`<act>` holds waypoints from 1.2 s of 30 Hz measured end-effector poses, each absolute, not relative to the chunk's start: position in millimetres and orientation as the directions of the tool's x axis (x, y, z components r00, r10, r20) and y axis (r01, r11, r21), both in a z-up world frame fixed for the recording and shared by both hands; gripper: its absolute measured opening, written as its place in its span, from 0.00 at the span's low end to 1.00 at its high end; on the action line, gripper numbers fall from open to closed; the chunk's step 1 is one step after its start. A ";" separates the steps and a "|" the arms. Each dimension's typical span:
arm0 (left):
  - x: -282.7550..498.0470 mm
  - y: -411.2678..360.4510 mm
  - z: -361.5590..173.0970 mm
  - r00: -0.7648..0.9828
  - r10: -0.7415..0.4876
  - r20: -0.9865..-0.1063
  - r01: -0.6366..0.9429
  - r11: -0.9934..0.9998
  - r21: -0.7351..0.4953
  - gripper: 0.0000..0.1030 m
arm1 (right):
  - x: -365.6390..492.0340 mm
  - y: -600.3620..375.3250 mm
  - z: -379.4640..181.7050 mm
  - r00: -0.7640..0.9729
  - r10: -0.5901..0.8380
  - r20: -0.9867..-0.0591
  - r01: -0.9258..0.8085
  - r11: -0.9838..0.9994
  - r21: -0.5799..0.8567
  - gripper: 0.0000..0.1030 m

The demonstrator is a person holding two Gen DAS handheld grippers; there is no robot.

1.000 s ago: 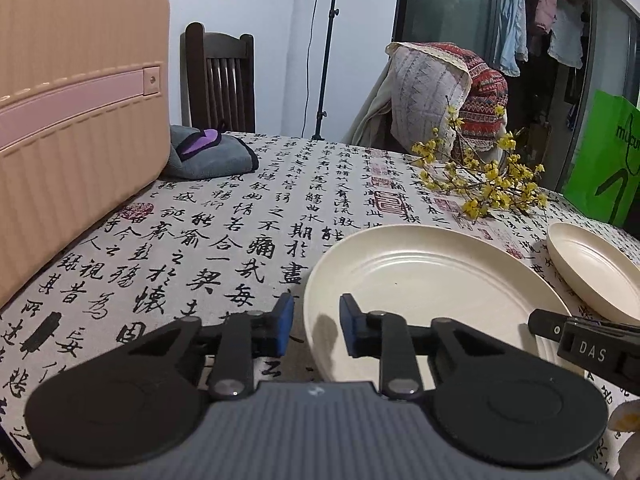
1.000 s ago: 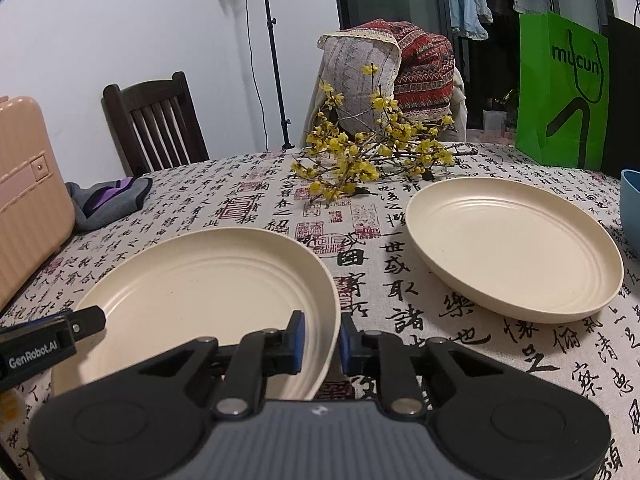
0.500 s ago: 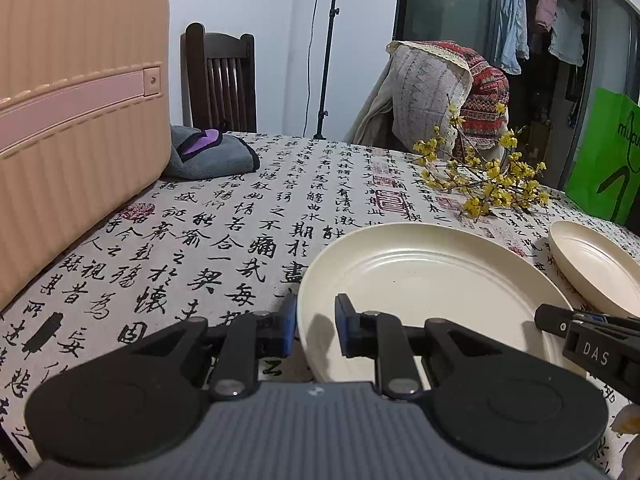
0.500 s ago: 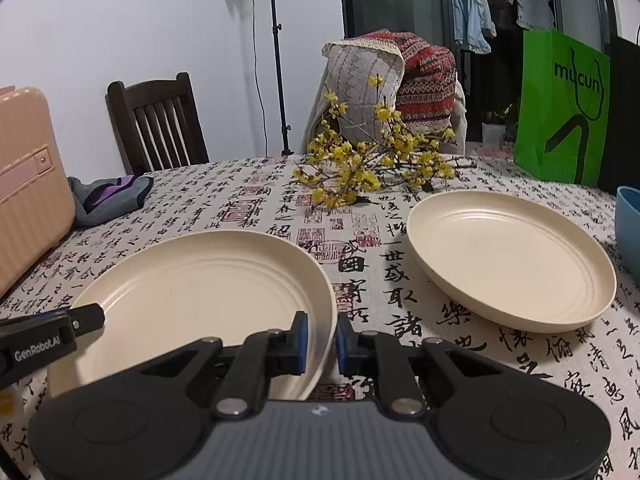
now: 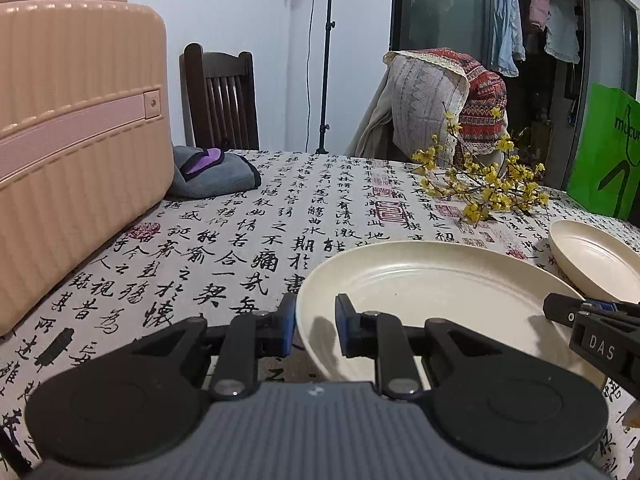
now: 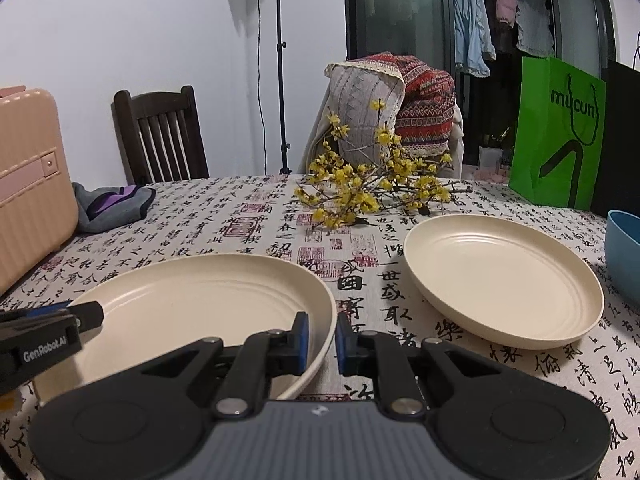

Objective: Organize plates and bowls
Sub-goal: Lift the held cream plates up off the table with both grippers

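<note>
A cream plate (image 5: 432, 292) (image 6: 200, 304) lies near me on the calligraphy-print tablecloth (image 5: 248, 248). My left gripper (image 5: 316, 330) is shut on its left rim, one pad outside and one inside. On the opposite rim my right gripper (image 6: 322, 338) is shut the same way. Each gripper's tip shows in the other's view, at the plate's far edge. A second cream plate (image 6: 500, 280) (image 5: 592, 260) rests on the cloth to the right, untouched. A blue bowl (image 6: 624, 252) is cut off by the right edge of the right wrist view.
A pink suitcase (image 5: 72, 160) stands at the table's left. Behind it lies a grey and purple cloth (image 5: 216, 178). A yellow flower branch (image 6: 372, 192) lies beyond the plates, a green bag (image 6: 560, 140) at far right. Chairs stand behind the table.
Both pairs of jaws have narrowed onto the near plate's rim. The right wrist view has tipped up a little.
</note>
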State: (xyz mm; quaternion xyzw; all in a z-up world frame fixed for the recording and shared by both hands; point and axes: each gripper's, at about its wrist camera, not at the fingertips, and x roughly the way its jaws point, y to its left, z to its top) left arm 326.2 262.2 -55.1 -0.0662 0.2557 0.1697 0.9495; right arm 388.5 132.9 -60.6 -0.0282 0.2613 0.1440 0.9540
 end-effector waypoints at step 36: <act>300.7 245.4 -31.2 0.884 0.307 -0.354 -0.323 0.946 0.015 0.21 | 360.2 117.1 -36.6 0.882 0.282 -0.377 -0.290 0.956 0.036 0.13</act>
